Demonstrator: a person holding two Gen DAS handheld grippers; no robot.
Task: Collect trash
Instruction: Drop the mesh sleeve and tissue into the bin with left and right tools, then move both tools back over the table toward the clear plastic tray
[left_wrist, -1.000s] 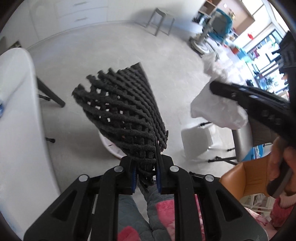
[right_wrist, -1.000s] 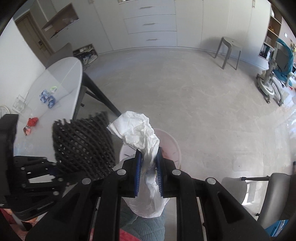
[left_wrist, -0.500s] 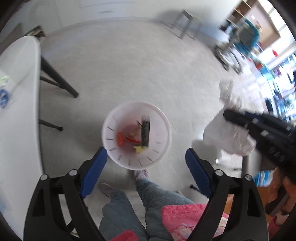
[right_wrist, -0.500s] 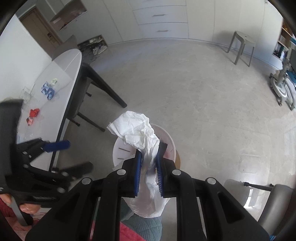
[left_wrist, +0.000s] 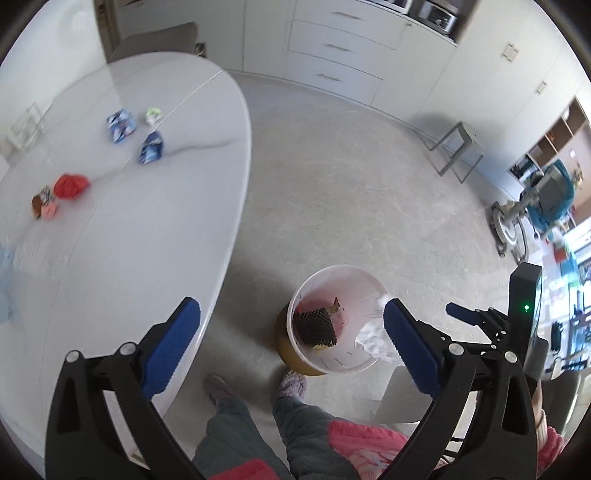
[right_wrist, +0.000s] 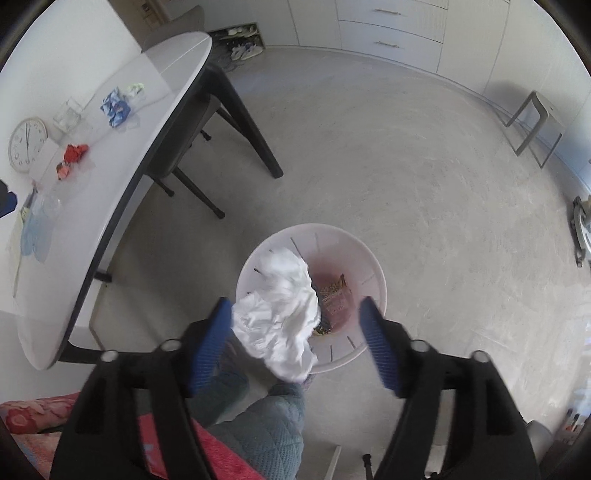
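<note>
A white bin (left_wrist: 332, 267) stands on the floor beside the table. The black mesh pad (left_wrist: 316, 326) lies inside it on other scraps. My left gripper (left_wrist: 291, 347) is above and short of the bin, jaws wide and still opening, nothing between them. My right gripper (right_wrist: 293, 347) hovers over the bin (right_wrist: 314, 227), jaws opening. The crumpled white wad (right_wrist: 280, 314) hangs loose between its blue pads, which do not press on it. In the left wrist view the same white wad (left_wrist: 373, 336) shows at the bin's right rim, beside the right gripper (left_wrist: 476, 321).
The white oval table (left_wrist: 129, 258) at left carries blue wrappers (left_wrist: 120, 125), a red scrap (left_wrist: 70, 184) and a green-white scrap (left_wrist: 153, 114). A person's legs and slippers (left_wrist: 291, 384) stand just short of the bin. A stool (left_wrist: 458, 147) and cabinets lie beyond.
The left gripper opened and the black mesh dropped into the bin; that hand then swung towards the table. The right gripper sank over the bin and opened, freeing the white wad.
</note>
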